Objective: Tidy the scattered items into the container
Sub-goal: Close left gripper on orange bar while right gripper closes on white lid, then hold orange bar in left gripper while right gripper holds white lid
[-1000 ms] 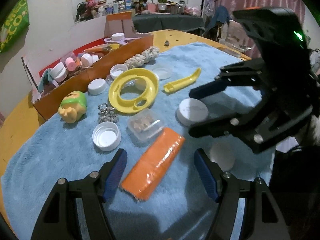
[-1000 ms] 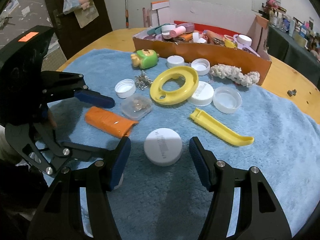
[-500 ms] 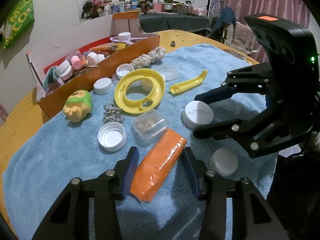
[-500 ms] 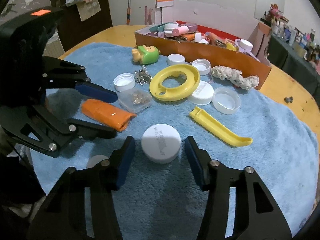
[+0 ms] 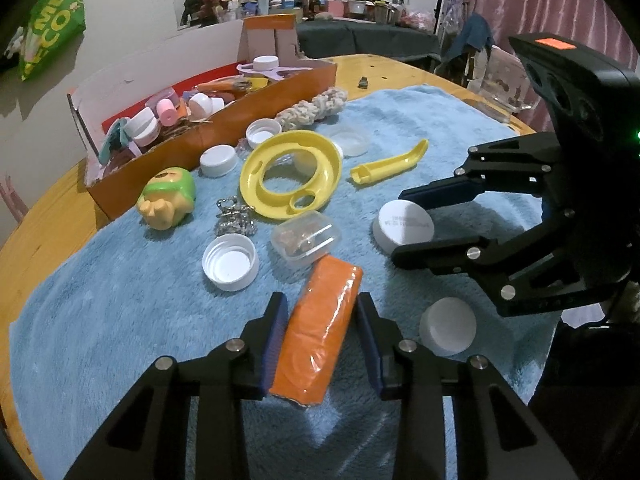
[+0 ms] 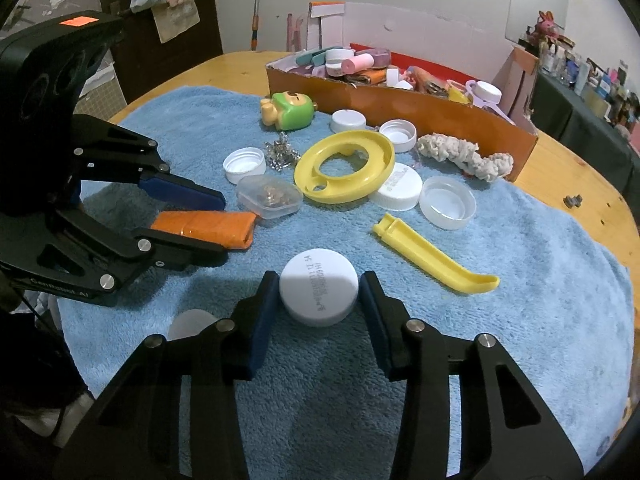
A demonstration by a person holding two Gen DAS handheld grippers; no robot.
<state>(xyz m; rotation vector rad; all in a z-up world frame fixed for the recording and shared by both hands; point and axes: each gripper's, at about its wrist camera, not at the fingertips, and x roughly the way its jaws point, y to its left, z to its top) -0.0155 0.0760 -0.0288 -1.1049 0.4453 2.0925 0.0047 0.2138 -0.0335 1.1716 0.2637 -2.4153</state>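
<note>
Since a sec ago both claws have narrowed a lot w/o shifting place. The left claw (image 5: pixel 322 338) then stood wide around the orange packet (image 5: pixel 318 334); now its blue pads sit right against the packet's long sides and the jaws are closing on it. The left pad touches; the right pad looks just at the edge, contact hard to confirm. The right claw (image 6: pixel 318 312) was wide around the white round lid (image 6: pixel 319 293); now its pads flank the lid closely, jaws closing, w/ a thin gap visible each side.

Both claws tilt steeply down toward the blue towel (image 5: pixel 120 320) covering the bench, side by side, left claw's body seen at the left of the right-wrist view.

Packet and lid lie on the towel near the bench's near edge. The cardboard box (image 6: pixel 420 104), already holding caps and bits, sits along the far edge. Between: a yellow ring (image 6: pixel 344 166), a yellow scoop (image 6: pixel 432 254), a clear small tub (image 6: pixel 270 196), a green toy (image 6: pixel 290 110), loose white caps.

A second white cap (image 5: pixel 448 326) near the left claw is partly hidden in the right-wrist view. Tub contents too small to tell. Claw bases cut off at the frame bottom.
</note>
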